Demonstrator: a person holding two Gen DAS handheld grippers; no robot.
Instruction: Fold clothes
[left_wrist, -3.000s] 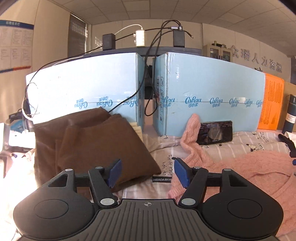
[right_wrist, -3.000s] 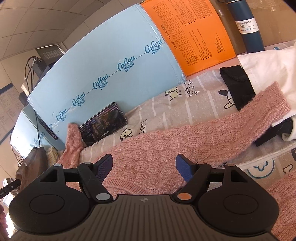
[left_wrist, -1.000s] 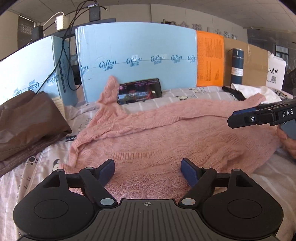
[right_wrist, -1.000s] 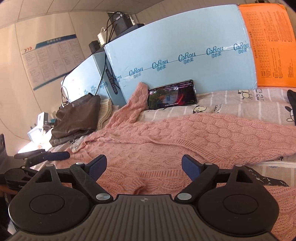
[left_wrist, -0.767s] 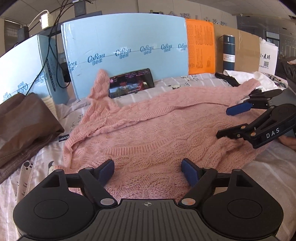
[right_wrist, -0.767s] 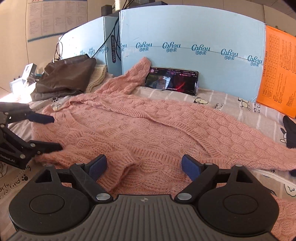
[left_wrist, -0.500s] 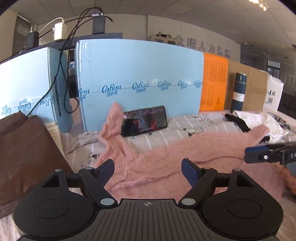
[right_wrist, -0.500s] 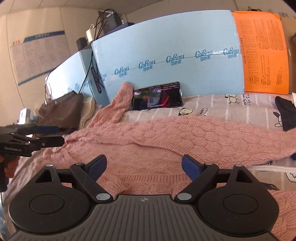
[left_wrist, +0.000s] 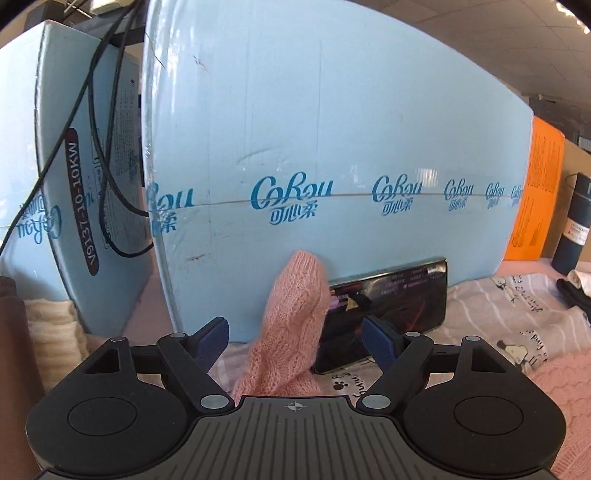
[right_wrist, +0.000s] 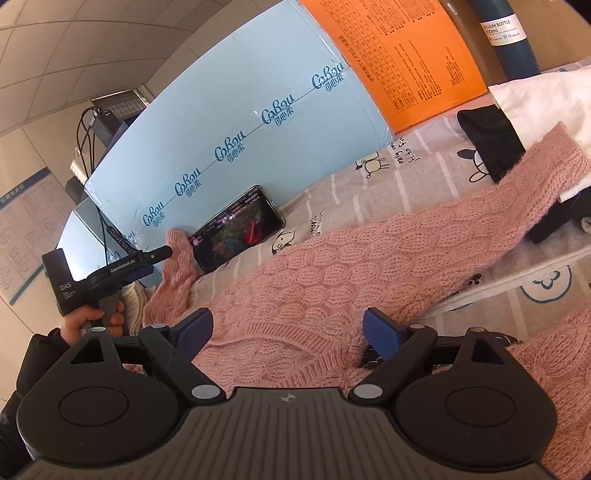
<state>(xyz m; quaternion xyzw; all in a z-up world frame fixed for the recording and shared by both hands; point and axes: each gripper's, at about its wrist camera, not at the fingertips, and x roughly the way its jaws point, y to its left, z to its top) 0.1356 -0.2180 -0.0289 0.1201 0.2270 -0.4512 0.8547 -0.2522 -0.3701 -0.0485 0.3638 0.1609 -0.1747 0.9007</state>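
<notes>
Both jaws spread wide, left gripper (left_wrist: 294, 341) straddling pink sweater (right_wrist: 332, 266) sleeve, right gripper (right_wrist: 286, 330) over body

"cobou" repeats along the blue box (left_wrist: 332, 147). "vacuum bottle" marks the dark bottle (right_wrist: 511, 37). "das" and "genrobot.ai" mark the left gripper (right_wrist: 155, 254).

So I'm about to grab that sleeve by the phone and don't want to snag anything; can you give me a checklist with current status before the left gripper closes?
1. Left gripper open: ok.
2. Pink sweater sleeve lies between its fingers: ok.
3. Sleeve clear of the phone: not ok, its cuff overlaps the phone's left end.
4. Right gripper open and empty: ok.
5. Right gripper over the pink sweater body: ok.
6. Other sleeve free: cannot tell; its cuff lies against the black garment.
</notes>
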